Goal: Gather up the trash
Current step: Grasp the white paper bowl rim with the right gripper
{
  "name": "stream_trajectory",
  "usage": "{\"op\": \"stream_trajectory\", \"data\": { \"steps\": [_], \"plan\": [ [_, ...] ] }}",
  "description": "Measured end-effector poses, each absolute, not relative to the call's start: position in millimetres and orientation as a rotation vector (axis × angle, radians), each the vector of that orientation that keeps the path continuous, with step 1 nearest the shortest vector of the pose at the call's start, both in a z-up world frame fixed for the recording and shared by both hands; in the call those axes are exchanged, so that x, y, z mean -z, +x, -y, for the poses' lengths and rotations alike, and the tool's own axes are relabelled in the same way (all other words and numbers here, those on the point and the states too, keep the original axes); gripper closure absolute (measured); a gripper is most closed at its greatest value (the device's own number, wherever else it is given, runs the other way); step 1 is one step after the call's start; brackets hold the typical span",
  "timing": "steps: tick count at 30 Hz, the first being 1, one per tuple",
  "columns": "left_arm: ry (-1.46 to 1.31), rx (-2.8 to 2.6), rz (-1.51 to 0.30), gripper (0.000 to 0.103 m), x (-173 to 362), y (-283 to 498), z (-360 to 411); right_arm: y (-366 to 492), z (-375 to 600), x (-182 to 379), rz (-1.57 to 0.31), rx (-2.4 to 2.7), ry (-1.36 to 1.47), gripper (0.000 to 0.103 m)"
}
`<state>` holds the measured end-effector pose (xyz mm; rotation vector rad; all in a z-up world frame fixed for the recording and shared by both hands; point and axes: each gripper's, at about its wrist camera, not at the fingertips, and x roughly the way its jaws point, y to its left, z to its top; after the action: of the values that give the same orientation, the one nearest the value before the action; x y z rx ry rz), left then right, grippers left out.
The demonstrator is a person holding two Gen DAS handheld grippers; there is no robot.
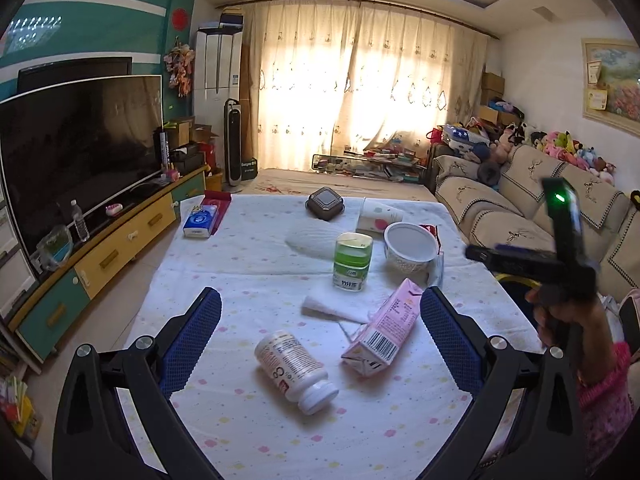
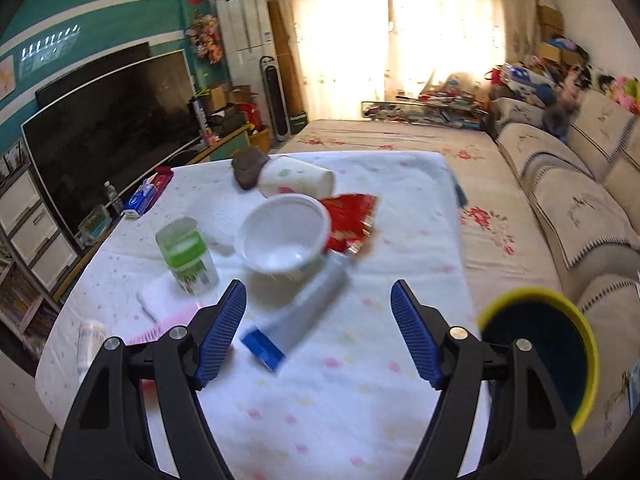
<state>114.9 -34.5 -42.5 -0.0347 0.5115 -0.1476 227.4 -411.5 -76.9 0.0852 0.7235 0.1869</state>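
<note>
Right wrist: blurred tube (image 2: pixel 298 320) (blue cap), possibly toothpaste, lying flat.

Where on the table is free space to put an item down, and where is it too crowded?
Free: the cloth near the front edge, below the white bottle and pink carton; also the left strip between the tissue pack and the left gripper. Crowded: the middle and far right, around the green container, white bowl, paper cup and tube.

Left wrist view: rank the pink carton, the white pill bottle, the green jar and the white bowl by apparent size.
1. Pink carton
2. White pill bottle
3. Green jar and white bowl look alike, so unranked.
The first two lie nearer the camera, so true sizes are unsure.
</note>
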Motion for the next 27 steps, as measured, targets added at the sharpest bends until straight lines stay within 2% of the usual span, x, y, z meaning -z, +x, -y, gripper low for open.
{"op": "stream_trajectory", "data": {
  "steps": [7,11,18,21,23,27],
  "plan": [
    [-0.060,0.124,-0.530,0.005,50.0,117.4,15.2,303.4,388.5,89.0,-0.804,-0.102,0.038,0.032],
    [-0.084,0.110,-0.546,0.005,56.8,124.6,2.7,329.6,390.4,106.5,-0.873,-0.085,0.054,0.049],
    [-0.098,0.106,-0.578,0.005,69.5,135.6,-3.1,344.3,385.6,119.4,-0.908,-0.085,0.065,0.068],
    [-0.100,0.107,-0.584,0.005,70.9,140.2,-1.4,349.5,383.6,120.1,-0.913,-0.082,0.067,0.080],
    [-0.098,0.109,-0.585,0.005,71.9,142.1,0.3,352.5,382.2,121.0,-0.920,-0.085,0.067,0.092],
    [-0.094,0.115,-0.590,0.005,74.2,144.6,3.6,353.0,382.2,123.0,-0.927,-0.107,0.097,0.095]
  ]
}}
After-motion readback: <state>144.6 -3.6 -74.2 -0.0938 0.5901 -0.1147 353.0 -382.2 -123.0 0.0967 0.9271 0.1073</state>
